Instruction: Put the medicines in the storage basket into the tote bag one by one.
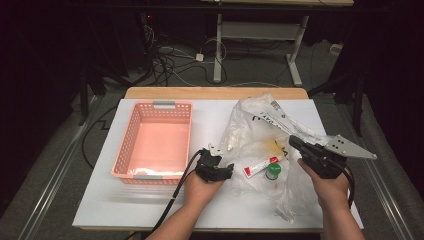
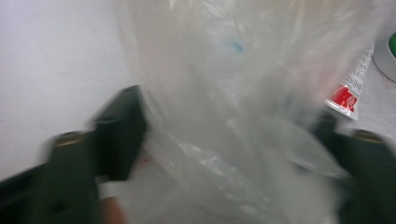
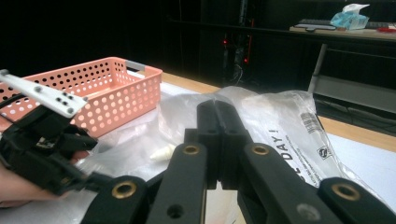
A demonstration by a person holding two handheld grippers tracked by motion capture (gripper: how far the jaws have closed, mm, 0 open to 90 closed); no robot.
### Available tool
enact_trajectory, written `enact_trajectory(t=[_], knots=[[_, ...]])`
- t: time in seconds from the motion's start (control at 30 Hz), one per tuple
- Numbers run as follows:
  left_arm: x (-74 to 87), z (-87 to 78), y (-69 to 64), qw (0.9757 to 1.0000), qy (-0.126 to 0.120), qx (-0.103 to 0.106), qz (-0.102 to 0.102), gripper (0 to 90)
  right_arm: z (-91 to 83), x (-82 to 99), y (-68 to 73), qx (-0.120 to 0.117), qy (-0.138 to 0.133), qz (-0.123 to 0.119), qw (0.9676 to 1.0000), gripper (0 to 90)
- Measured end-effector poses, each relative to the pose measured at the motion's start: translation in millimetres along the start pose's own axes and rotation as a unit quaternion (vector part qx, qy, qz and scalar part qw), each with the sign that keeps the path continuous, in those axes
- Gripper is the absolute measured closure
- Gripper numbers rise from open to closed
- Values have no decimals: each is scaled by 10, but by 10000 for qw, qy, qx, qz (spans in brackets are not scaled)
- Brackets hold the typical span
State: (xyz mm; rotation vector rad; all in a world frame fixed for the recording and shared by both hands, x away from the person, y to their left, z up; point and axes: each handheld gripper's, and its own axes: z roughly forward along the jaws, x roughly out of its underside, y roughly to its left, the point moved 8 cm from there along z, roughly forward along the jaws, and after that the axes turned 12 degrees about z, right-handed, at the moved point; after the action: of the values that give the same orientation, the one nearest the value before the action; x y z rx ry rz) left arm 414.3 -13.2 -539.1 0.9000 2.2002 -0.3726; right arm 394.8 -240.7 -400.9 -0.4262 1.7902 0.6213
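Your right gripper [image 1: 296, 142] clamps the clear plastic bag [image 1: 260, 125] at mid-bench, while your left gripper [image 1: 226, 170] gapes around its film.

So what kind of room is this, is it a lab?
Probably a lab or workshop set up for recording, not a home. A white table stands in a dark room, loose cables lie on the floor behind it, and a plain metal desk frame stands farther back.

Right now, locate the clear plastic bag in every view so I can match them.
High view: plastic bag right of the pink basket.
Left gripper view: centre, between the fingers.
Right gripper view: beyond the closed fingers, centre to right.
Shared landmark: white table under it.
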Motion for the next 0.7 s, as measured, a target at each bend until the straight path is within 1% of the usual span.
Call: enact_trajectory(t=[0.07,0.13,0.17,0.23,0.3,0.37,0.43,0.5,0.53,0.63,0.7], knots=[[1,-4,-17,9999,-43,107,60,568,2,6,-3,6,9,8,10000,900],[4,0,-19,9999,-40,130,56,713,8,8,1,1,11,5,10000,900],[6,1,-18,9999,-34,145,51,781,14,9,5,-2,11,-5,10000,900],[10,-1,-22,9997,-46,215,61,864,26,15,16,-18,32,1,10000,900],[6,-13,-41,9994,-128,313,115,878,44,30,23,-11,49,6,10000,900],[-5,-40,-60,9989,-303,314,175,879,64,56,13,3,98,3,10000,900],[-15,-76,-74,9979,-485,327,279,880,87,74,1,28,124,1,9999,900],[-24,-111,-83,9969,-634,334,341,880,103,84,1,48,152,-42,9999,900],[-29,-125,-85,9964,-705,332,334,880,108,84,3,58,147,-35,9999,900],[-34,-165,-107,9959,-742,408,318,880,107,81,23,62,136,-57,9999,900],[-68,-233,-124,9948,-854,440,334,880,98,70,39,56,110,-79,9999,900]])
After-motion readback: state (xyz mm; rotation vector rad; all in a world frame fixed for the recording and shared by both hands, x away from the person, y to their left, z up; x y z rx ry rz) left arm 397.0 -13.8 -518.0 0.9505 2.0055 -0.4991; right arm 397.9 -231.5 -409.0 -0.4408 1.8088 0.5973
